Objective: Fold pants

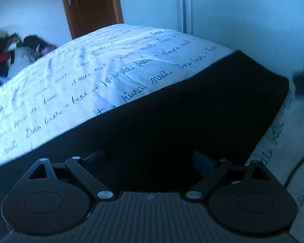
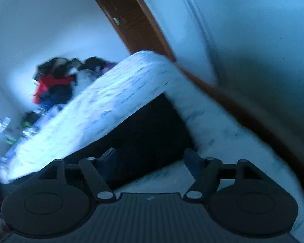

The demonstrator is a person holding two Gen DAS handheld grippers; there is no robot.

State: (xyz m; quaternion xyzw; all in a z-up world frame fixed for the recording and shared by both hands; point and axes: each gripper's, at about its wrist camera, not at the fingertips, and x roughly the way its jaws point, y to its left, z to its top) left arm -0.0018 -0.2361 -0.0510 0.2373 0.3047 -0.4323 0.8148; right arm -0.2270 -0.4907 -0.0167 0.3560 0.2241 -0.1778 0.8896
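Black pants lie flat on the bed, a broad dark panel running from lower left to the right. My left gripper hovers over the near part of the pants with its fingers spread wide and nothing between them. In the blurred, tilted right wrist view the same black pants lie ahead. My right gripper is open and empty, its fingers over the pants' near edge and the sheet.
The bed has a white sheet printed with blue handwriting. A pile of clothes sits at the far side of the bed. A brown wooden door and white walls stand behind. The bed's edge drops at the right.
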